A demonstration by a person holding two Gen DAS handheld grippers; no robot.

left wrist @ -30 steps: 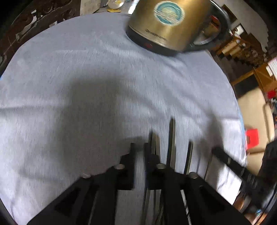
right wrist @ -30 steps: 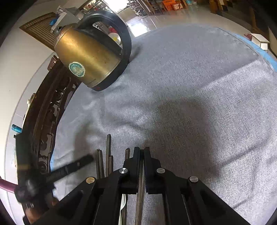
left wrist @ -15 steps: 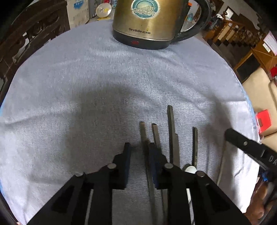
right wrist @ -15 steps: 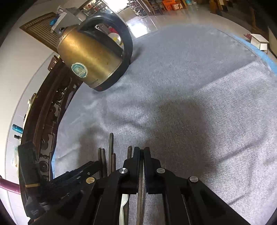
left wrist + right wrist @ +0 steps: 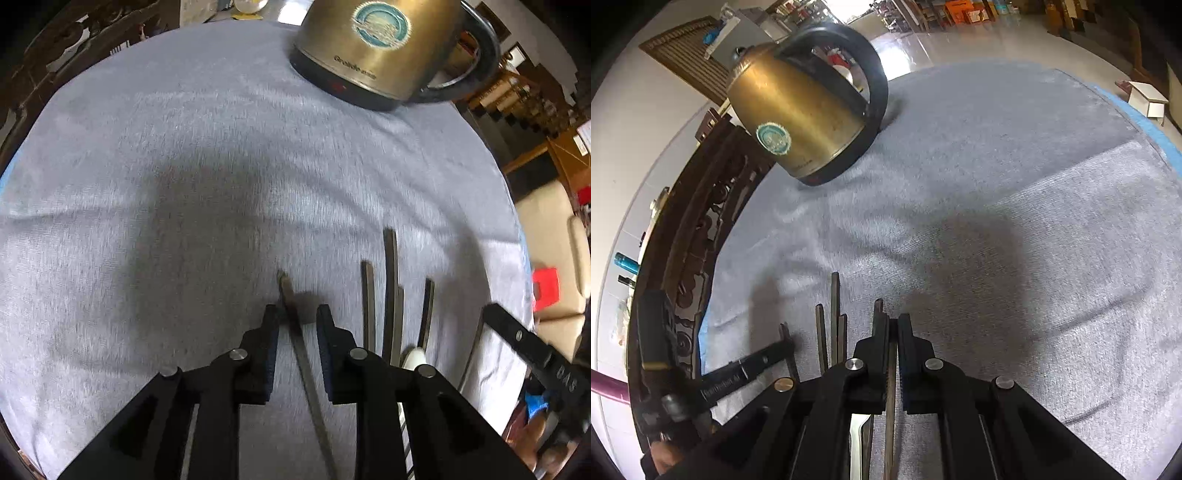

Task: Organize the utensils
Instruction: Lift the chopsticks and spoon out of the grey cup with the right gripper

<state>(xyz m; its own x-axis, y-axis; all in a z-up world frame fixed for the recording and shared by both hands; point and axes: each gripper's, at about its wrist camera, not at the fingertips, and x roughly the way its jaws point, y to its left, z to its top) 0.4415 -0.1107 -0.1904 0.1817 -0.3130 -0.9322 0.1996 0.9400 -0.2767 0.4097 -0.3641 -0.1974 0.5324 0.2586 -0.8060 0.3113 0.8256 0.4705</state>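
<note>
Several dark metal utensil handles lie side by side on the grey tablecloth [image 5: 184,166]. In the left wrist view my left gripper [image 5: 297,314] is open, its jaws on either side of one utensil handle [image 5: 291,306] that lies apart, left of the row [image 5: 391,288]. In the right wrist view my right gripper [image 5: 894,325] is shut on a thin flat utensil handle [image 5: 890,387], next to the row [image 5: 833,321]. The left gripper's finger [image 5: 750,365] shows at the lower left there.
A brass electric kettle [image 5: 384,48] with a black handle stands at the far side of the round table; it also shows in the right wrist view [image 5: 805,114]. A carved dark wooden chair back [image 5: 698,229] borders the table's left edge. The right gripper's finger [image 5: 532,347] shows at the right.
My left gripper has shifted left and now straddles a single handle set apart from the row. My right gripper stays shut on its utensil, barely moved.
</note>
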